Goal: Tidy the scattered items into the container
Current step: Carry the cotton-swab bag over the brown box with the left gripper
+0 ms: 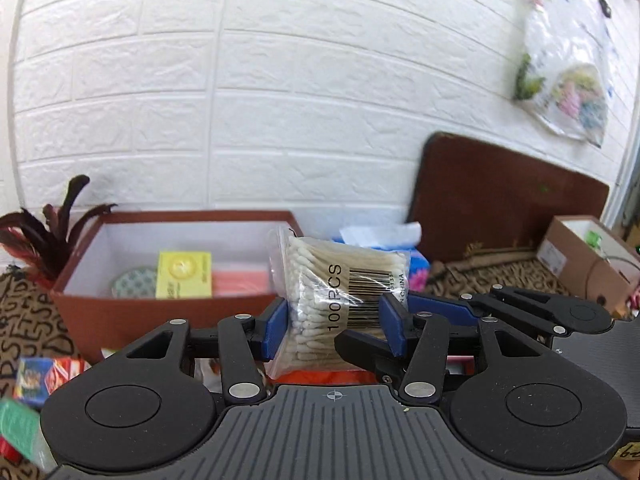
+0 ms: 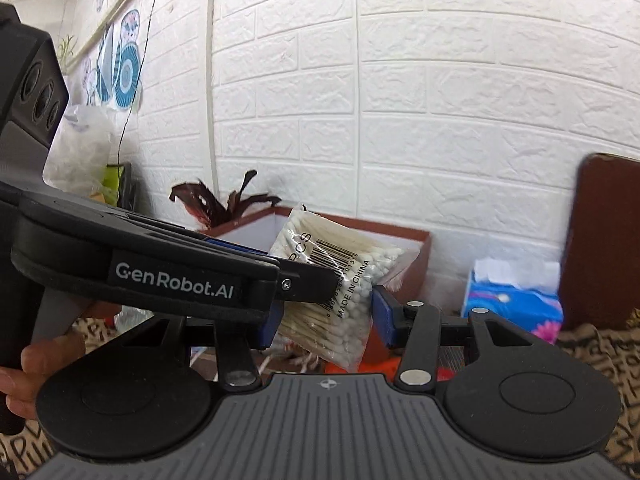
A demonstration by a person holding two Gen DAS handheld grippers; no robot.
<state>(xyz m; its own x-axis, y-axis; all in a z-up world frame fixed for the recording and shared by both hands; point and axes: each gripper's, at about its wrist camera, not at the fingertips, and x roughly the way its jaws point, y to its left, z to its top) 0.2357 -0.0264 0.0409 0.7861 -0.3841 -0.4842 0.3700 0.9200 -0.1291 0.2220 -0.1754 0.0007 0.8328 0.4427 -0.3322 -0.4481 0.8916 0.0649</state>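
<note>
Bag of cotton swabs [image 1: 340, 300] was held up off the surface, w/ both grippers on it at once. Left gripper [image 1: 334, 326] had its blue jaws partway closed, pressing the bag from both sides. Right gripper [image 2: 328, 320] did the same, jaws about half shut on the lower part of the bag; in the right wrist view the left gripper crossed in front from the left, a hand [image 2: 24, 376] on its handle. Bag hung tilted, in front of the open brown box [image 1: 176, 248], near its right end, not inside. Box already held a yellow pad [image 1: 182, 276], a pink item [image 1: 240, 282] & a round patterned piece [image 1: 134, 284]. Blue tissue pack [image 2: 512, 304] sat right of the box. Small coloured boxes [image 1: 36, 376] lay at lower left on the lettered cloth [image 1: 28, 320].
</note>
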